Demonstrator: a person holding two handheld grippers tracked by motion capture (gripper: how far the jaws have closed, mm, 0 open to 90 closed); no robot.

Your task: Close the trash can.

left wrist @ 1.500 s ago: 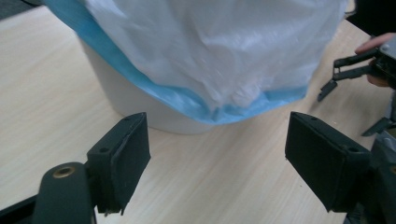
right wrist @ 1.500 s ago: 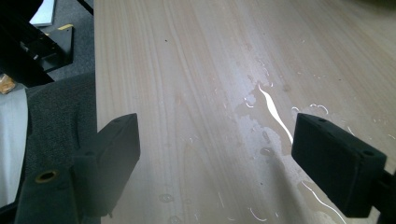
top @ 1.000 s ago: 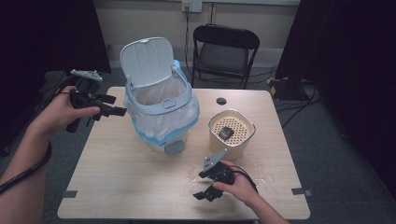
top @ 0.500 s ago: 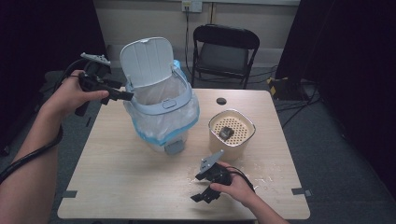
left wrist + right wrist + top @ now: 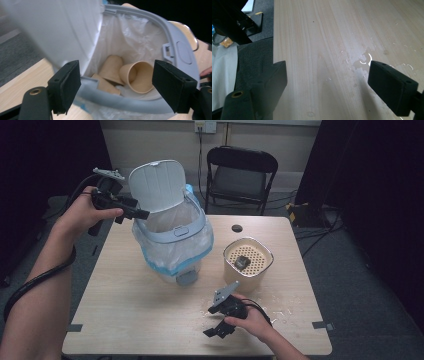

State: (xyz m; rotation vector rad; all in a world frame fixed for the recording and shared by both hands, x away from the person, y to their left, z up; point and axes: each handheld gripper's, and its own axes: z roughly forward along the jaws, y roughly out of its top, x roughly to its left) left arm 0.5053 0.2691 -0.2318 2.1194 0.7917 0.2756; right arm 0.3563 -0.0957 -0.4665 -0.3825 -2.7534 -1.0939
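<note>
Waste bin (image 5: pixel 172 240) standing at the table's (image 5: pixel 125 320) 10 o'clock, its lid (image 5: pixel 157 185) raised. Paper cups (image 5: pixel 136 76) already lie inside the bin liner (image 5: pixel 130 37), so the loading appears largely done; closing the lid seems to remain. Left gripper (image 5: pixel 132 212) hovers at the lid's 9 o'clock edge, jaws parted and empty, the bin rim seen between them. Right gripper (image 5: pixel 218 327) rests near the table's 6 o'clock, jaws wide and empty, beside water spots (image 5: pixel 362 61). A beige strainer basket (image 5: pixel 248 262) sits at 3 o'clock.

bin (image 5: pixel 172 245) left on table (image 5: pixel 125 320) | cups (image 5: pixel 136 76) in bin | basket (image 5: pixel 248 262) right of bin
</note>
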